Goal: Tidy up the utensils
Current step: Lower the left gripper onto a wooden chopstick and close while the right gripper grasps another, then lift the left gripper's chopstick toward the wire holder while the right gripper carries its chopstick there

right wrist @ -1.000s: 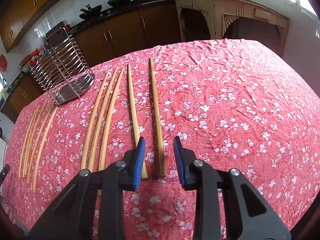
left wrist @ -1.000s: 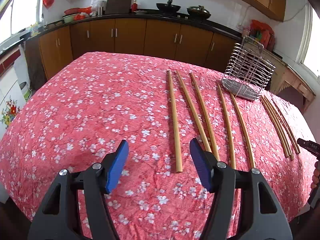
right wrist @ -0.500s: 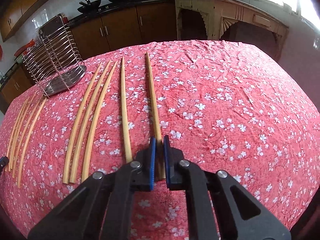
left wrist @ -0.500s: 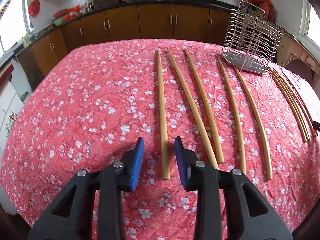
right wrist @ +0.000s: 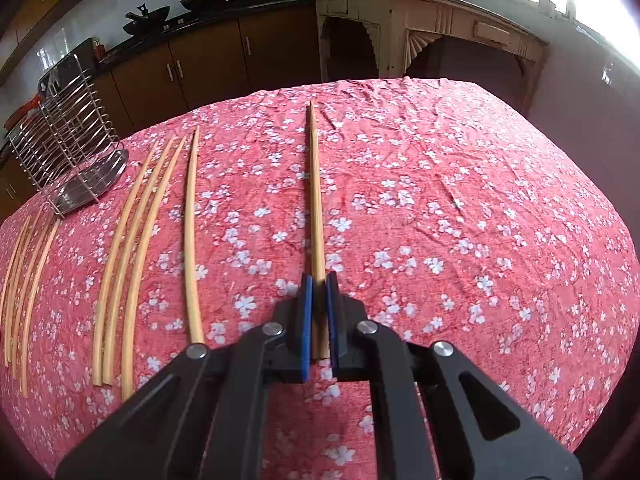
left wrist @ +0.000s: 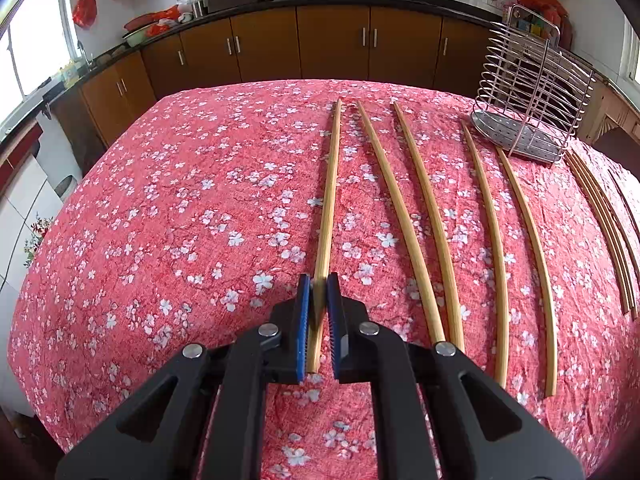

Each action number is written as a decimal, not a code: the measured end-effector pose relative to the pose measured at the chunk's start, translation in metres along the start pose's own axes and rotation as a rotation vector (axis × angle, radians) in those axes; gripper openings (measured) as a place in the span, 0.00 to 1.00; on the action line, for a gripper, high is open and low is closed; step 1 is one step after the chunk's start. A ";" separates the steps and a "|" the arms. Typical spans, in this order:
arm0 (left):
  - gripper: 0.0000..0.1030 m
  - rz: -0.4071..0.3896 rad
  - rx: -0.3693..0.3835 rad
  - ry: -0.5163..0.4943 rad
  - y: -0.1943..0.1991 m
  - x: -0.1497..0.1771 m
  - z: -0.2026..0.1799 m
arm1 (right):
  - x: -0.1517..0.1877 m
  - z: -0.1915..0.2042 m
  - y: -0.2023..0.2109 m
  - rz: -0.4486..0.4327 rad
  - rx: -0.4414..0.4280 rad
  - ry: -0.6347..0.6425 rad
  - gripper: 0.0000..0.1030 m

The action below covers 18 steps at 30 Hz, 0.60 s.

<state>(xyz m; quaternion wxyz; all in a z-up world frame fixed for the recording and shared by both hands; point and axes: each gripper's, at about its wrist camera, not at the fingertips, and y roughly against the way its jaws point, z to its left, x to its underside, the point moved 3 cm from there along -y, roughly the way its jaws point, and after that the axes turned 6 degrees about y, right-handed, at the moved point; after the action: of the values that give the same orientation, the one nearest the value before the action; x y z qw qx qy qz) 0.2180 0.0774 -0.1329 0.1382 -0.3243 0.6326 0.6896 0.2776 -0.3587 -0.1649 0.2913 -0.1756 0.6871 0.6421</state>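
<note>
Now each claw is clamped tight on one chopstick's near end: left gripper (left wrist: pixel 318 296) holds the leftmost chopstick (left wrist: pixel 330 184), right gripper (right wrist: pixel 318 294) the rightmost chopstick (right wrist: pixel 314 184). Both sticks point toward twelve o'clock on the tablecloth (left wrist: pixel 180 220), probably ready for the wire rack (left wrist: pixel 528 92) at two o'clock.

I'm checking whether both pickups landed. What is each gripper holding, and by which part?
Left gripper is shut on the leftmost chopstick at its near end. Right gripper is shut on the rightmost chopstick, also at its near end.

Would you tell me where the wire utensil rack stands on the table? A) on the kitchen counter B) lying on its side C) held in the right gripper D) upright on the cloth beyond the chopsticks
D: the wire utensil rack stands upright on the floral tablecloth, past the far tips of the loose chopsticks.
</note>
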 end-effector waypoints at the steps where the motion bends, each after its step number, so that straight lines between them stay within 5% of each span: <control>1: 0.09 -0.003 -0.002 0.002 -0.001 0.000 -0.001 | 0.000 -0.002 0.000 -0.002 -0.004 -0.004 0.08; 18: 0.09 -0.008 -0.013 -0.001 -0.001 0.001 -0.001 | 0.009 0.002 0.003 -0.017 0.004 -0.004 0.08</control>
<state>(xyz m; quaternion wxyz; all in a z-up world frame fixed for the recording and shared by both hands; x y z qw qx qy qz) 0.2182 0.0768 -0.1345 0.1393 -0.3275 0.6269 0.6931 0.2690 -0.3552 -0.1678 0.2983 -0.1798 0.6862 0.6386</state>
